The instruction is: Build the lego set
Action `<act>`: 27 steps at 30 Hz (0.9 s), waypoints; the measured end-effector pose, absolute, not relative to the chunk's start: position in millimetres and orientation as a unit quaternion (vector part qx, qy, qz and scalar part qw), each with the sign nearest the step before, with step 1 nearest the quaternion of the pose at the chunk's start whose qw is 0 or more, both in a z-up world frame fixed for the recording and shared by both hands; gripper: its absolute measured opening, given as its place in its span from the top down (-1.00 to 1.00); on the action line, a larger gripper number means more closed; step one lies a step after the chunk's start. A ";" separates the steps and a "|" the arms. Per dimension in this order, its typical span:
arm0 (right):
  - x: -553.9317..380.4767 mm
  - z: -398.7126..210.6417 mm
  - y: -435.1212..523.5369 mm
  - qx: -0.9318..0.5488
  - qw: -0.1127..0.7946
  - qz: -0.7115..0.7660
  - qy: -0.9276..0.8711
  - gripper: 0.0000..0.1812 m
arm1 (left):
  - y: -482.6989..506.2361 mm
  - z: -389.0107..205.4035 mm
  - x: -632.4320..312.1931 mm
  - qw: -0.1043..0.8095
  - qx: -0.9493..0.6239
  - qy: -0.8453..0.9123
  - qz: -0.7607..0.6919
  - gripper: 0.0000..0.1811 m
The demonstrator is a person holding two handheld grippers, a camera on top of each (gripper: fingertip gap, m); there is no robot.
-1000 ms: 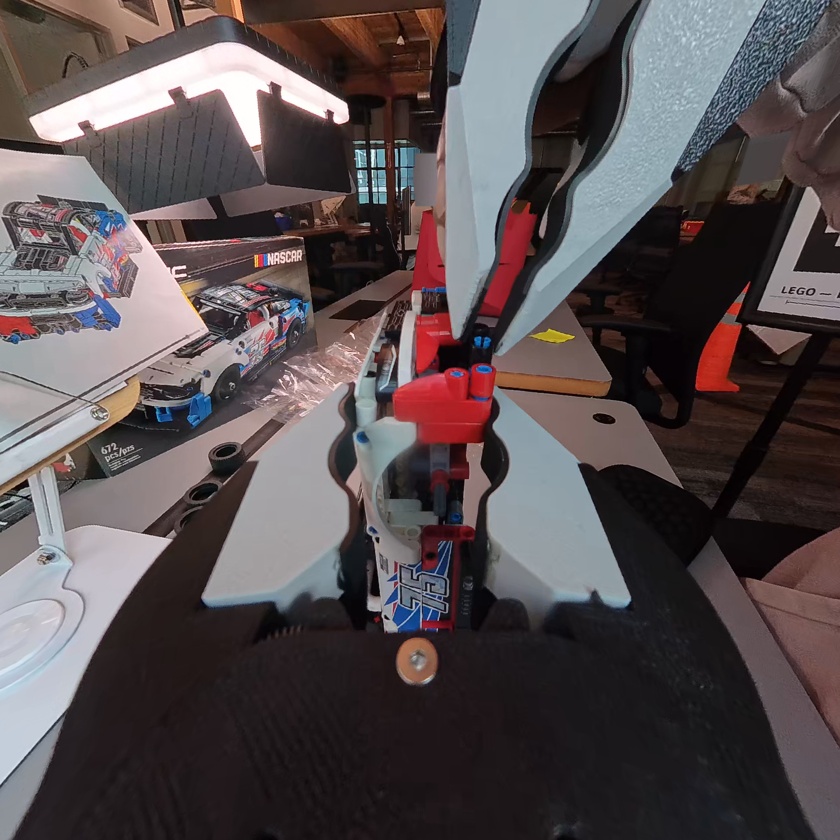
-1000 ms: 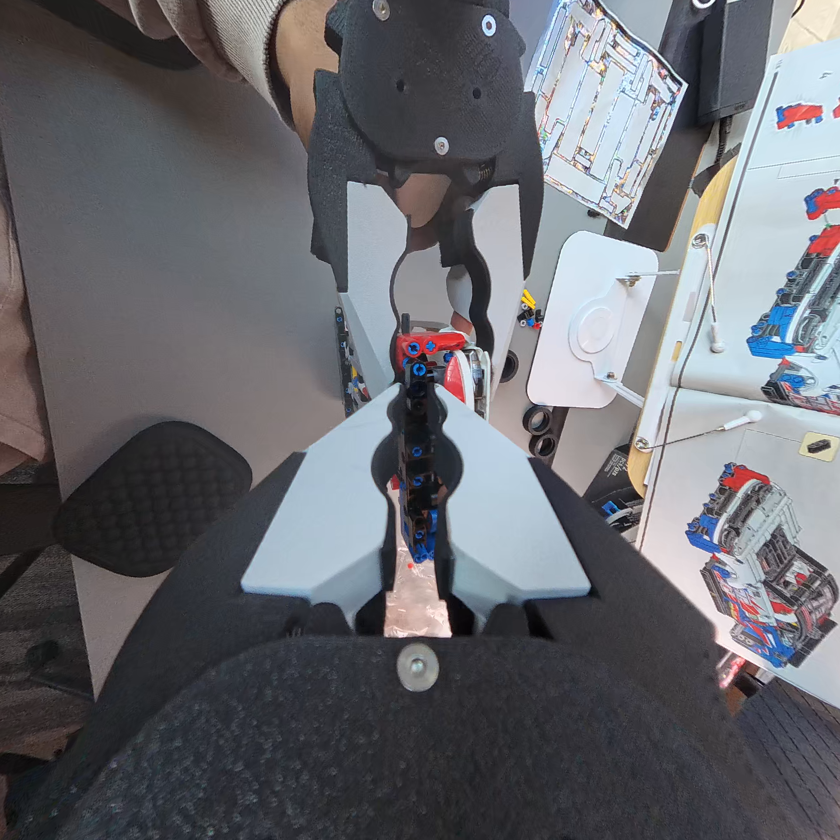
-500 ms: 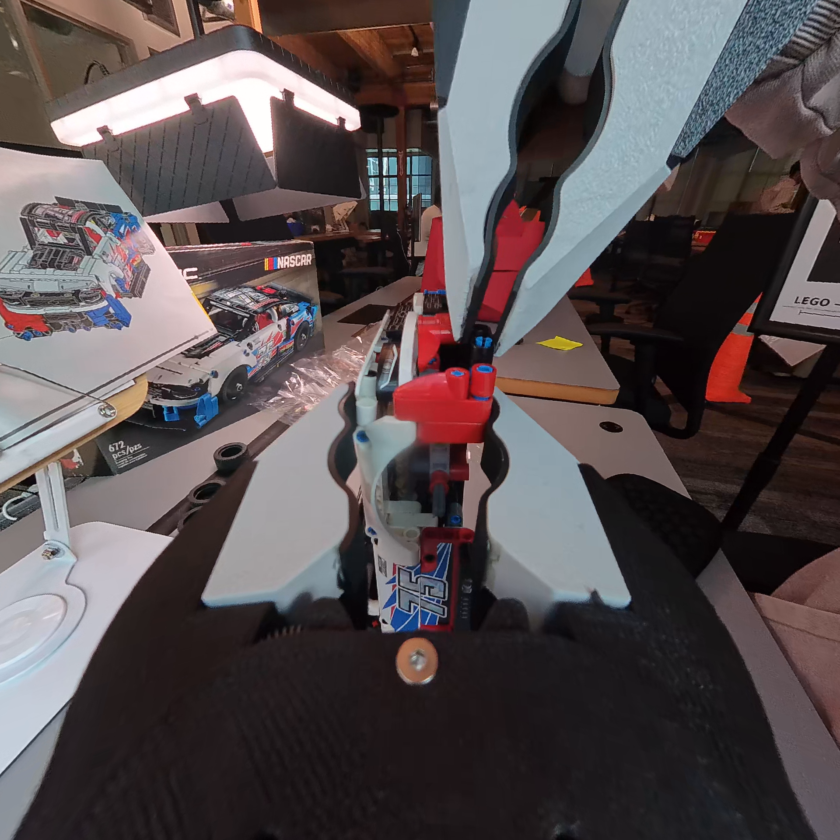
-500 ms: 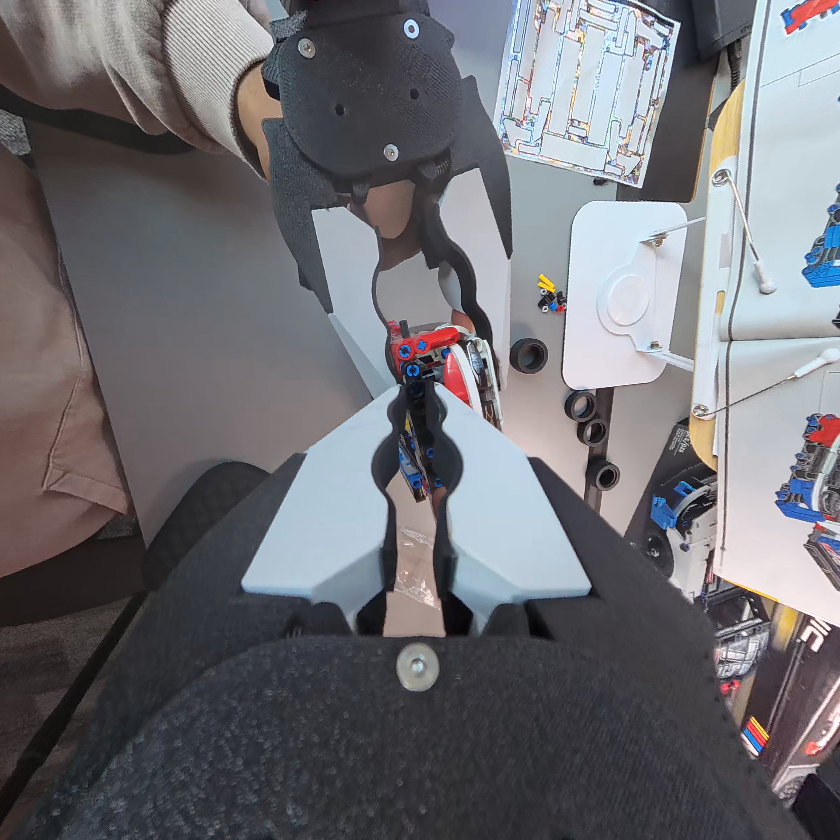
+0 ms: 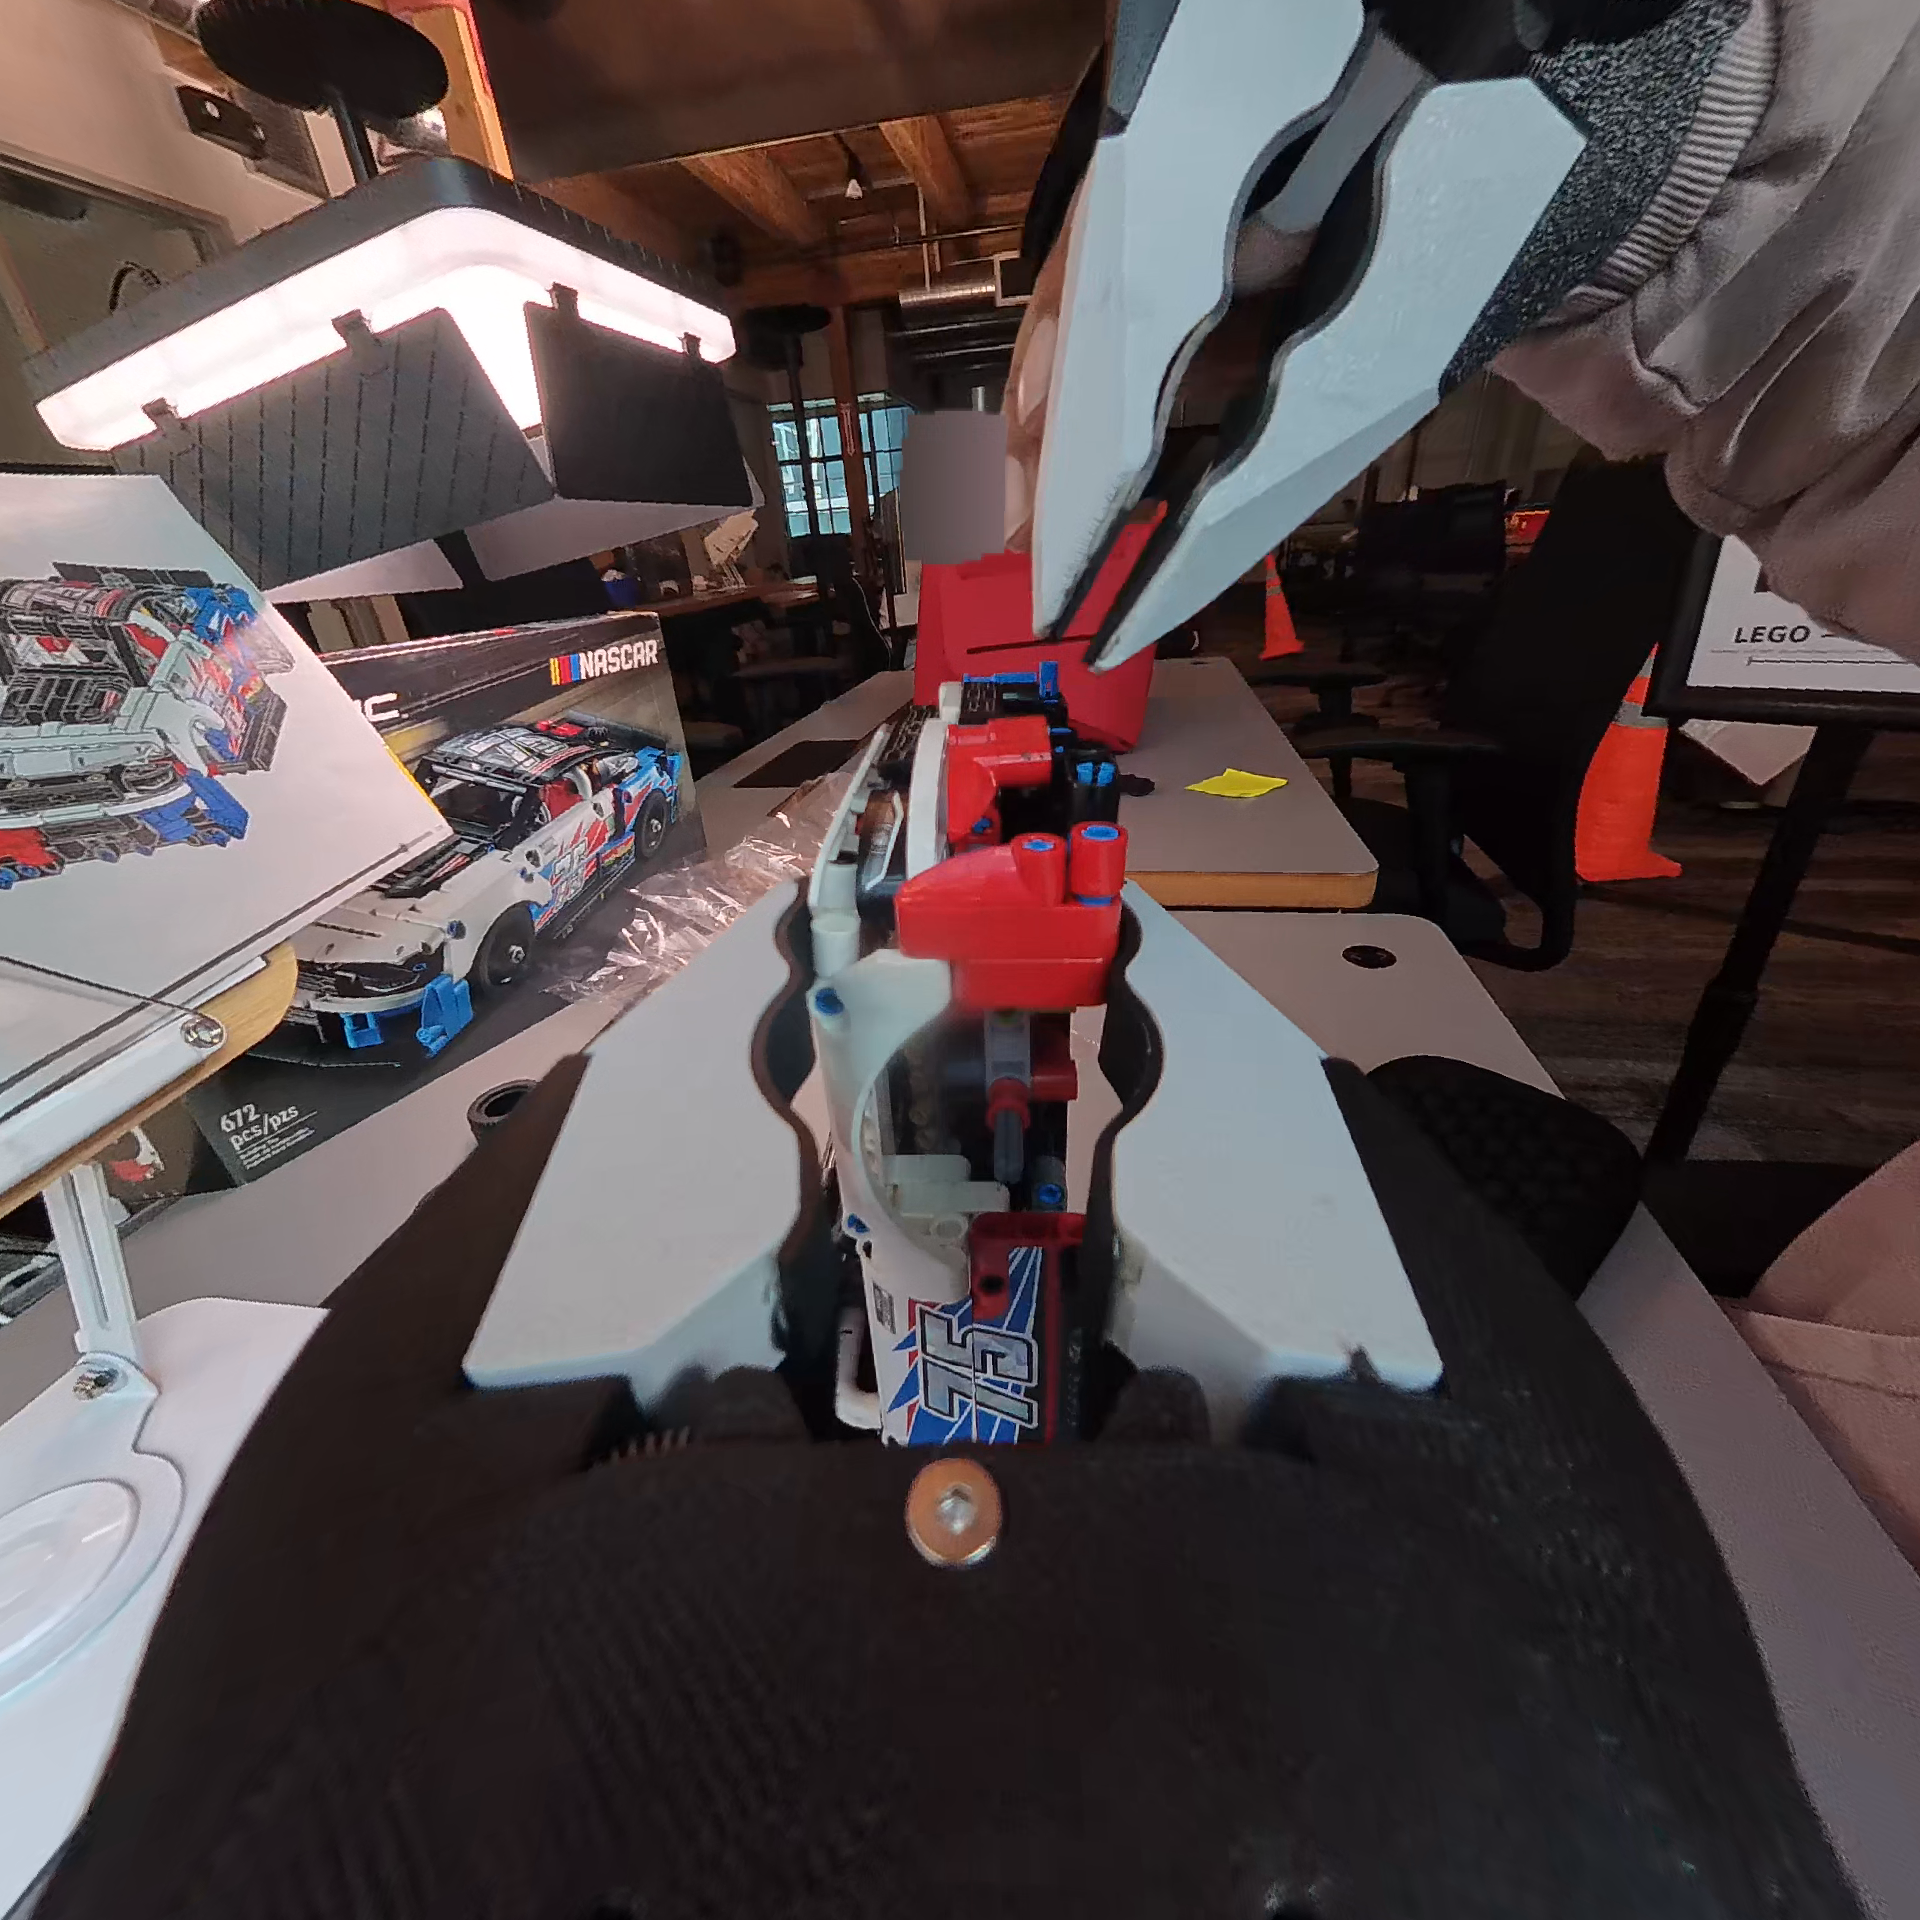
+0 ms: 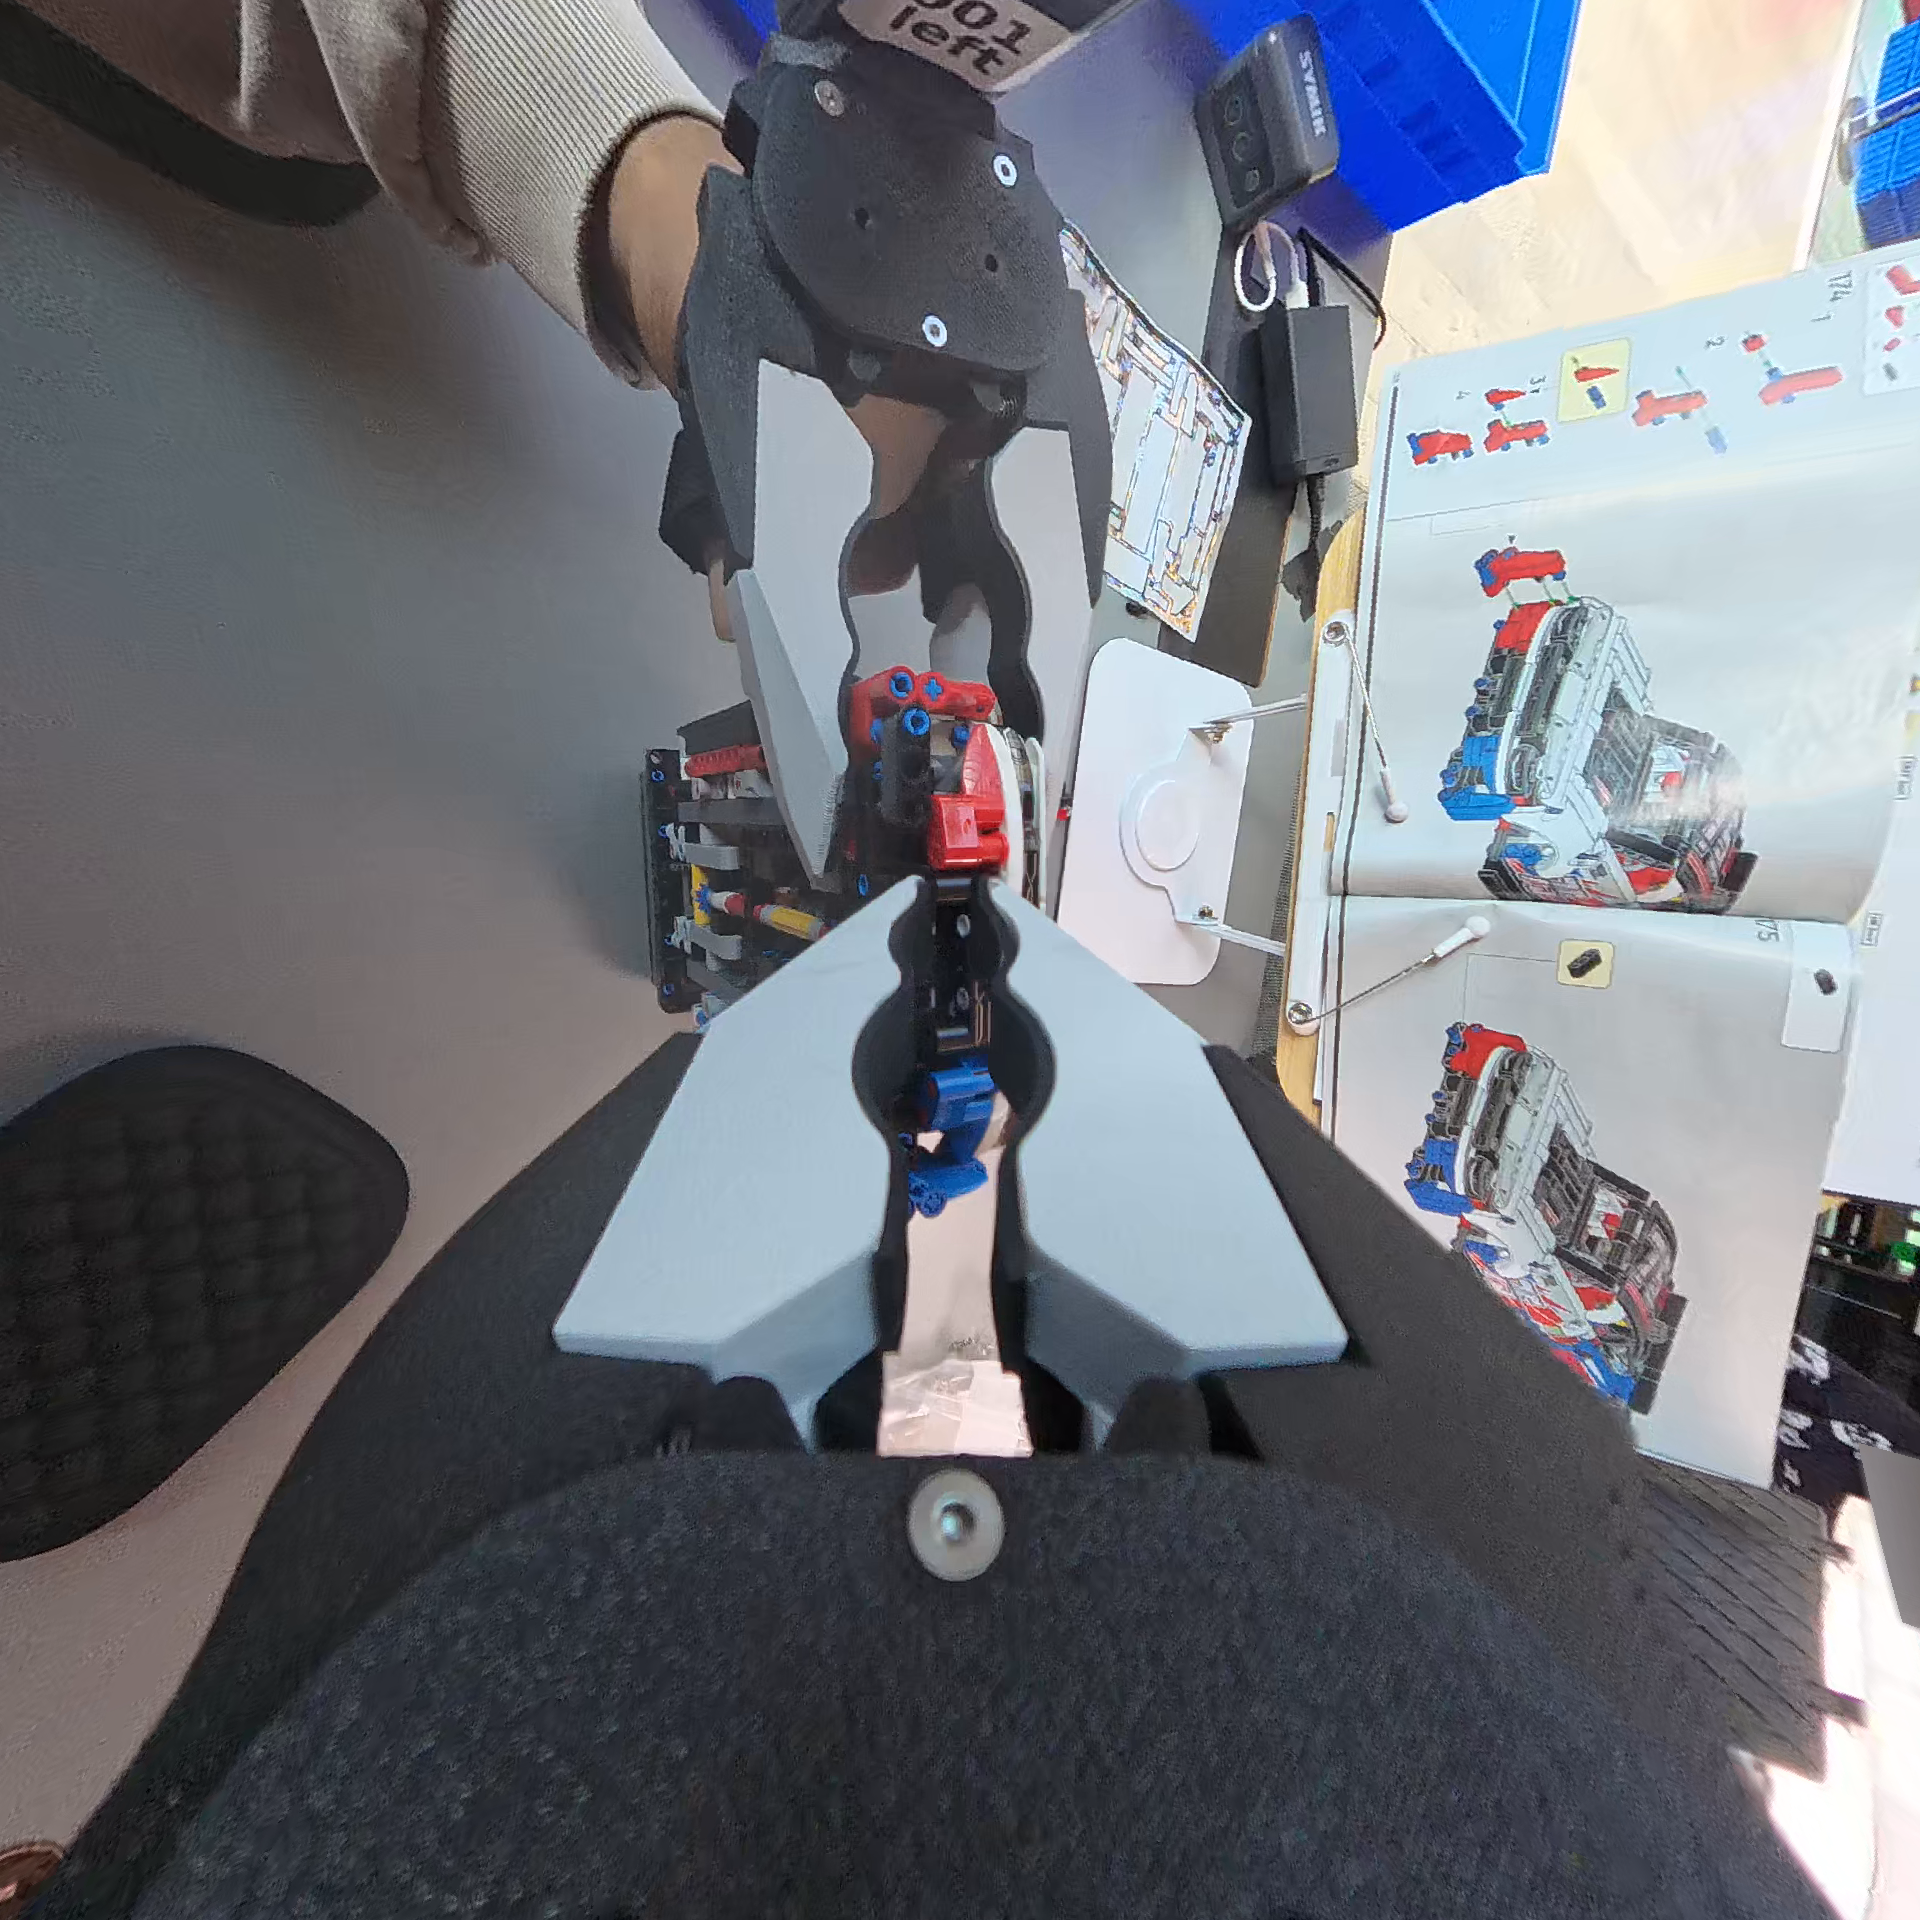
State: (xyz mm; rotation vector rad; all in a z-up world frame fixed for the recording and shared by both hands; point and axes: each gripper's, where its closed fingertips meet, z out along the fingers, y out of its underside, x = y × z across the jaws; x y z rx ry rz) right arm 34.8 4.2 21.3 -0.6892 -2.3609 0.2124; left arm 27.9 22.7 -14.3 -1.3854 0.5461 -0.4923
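The right hand-held gripper [image 5: 1070, 649] has lifted off the red, white and black lego car [image 5: 966, 1039], nearly closed and empty in the left wrist view; the left hand-held gripper [image 5: 956, 904] clamps the car.

A lit panel lamp [image 5: 384, 312] hung over the grey table [image 5: 1288, 956], beneath dark wooden ceiling beams [image 5: 790, 177]. Farther back stood more tables [image 5: 1247, 831], black office chairs [image 5: 1455, 790], an orange traffic cone [image 5: 1621, 790] on dark wooden floor [image 5: 1662, 997], and paned windows [image 5: 821, 478].
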 end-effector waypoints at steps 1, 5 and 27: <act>34.8 20.3 4.1 -0.265 0.326 0.091 -0.903 0.91 | 22.2 -14.3 28.4 0.709 -0.622 0.248 -0.221 0.42; 27.6 15.0 8.2 -0.275 0.306 0.106 -0.905 0.74 | 20.5 -14.4 30.7 0.711 -0.618 0.255 -0.216 0.42; 26.4 15.8 1.9 -0.308 0.280 0.157 -0.896 0.72 | 21.2 -14.1 29.5 0.721 -0.614 0.251 -0.202 0.42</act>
